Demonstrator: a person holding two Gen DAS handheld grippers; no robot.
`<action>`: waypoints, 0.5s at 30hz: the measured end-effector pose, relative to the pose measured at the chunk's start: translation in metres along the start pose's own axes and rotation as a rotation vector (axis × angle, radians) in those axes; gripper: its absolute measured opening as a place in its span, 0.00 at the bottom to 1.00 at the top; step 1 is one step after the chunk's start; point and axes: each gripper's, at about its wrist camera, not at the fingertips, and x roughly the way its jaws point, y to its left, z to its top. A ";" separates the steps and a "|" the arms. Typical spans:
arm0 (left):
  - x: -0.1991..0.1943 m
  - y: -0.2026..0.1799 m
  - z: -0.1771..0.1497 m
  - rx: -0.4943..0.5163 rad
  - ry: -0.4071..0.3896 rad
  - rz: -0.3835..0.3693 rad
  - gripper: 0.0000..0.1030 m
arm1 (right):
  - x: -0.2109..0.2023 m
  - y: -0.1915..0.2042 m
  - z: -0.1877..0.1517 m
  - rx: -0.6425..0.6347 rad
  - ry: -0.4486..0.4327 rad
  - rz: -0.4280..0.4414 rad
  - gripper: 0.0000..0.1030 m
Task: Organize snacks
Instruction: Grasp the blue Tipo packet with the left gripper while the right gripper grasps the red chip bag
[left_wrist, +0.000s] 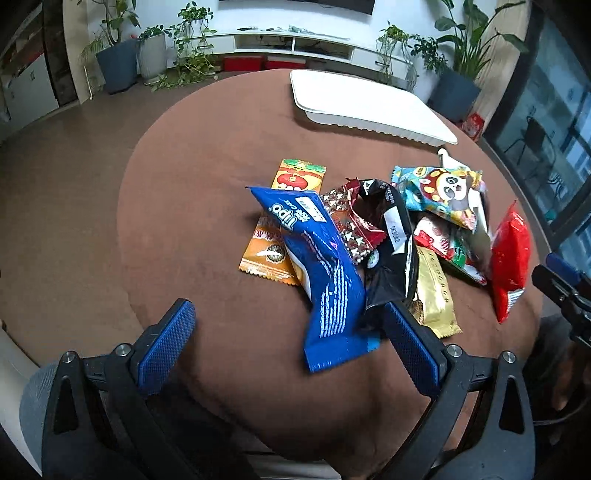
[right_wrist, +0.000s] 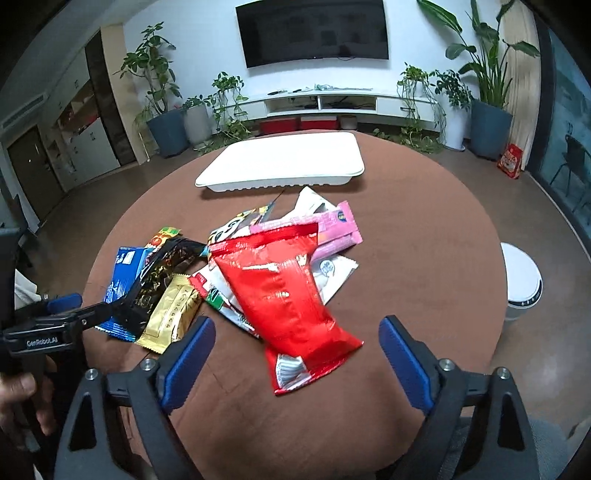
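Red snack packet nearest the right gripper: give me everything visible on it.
The red snack packet is a glossy, crinkled foil pillow bag, sealed, with a white-and-red printed patch at its near crimped end. It lies flat on the brown table, long axis slanting towards the camera, its far end overlapping the pink packet and the pile's white wrappers. The right gripper is open around its near end, not touching it.

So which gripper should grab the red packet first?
Right. The right gripper is open with the red packet lying between its fingers. The left gripper is open over the blue packet instead.
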 end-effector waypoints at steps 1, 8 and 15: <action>0.002 0.000 0.003 0.002 0.002 -0.009 0.99 | 0.001 0.000 0.002 -0.008 0.004 -0.001 0.88; -0.010 0.014 0.019 -0.051 -0.053 -0.170 0.99 | 0.006 -0.001 0.008 -0.029 0.024 0.007 0.82; 0.006 0.013 0.020 -0.056 0.013 -0.169 0.39 | 0.018 -0.002 0.007 -0.028 0.066 -0.002 0.70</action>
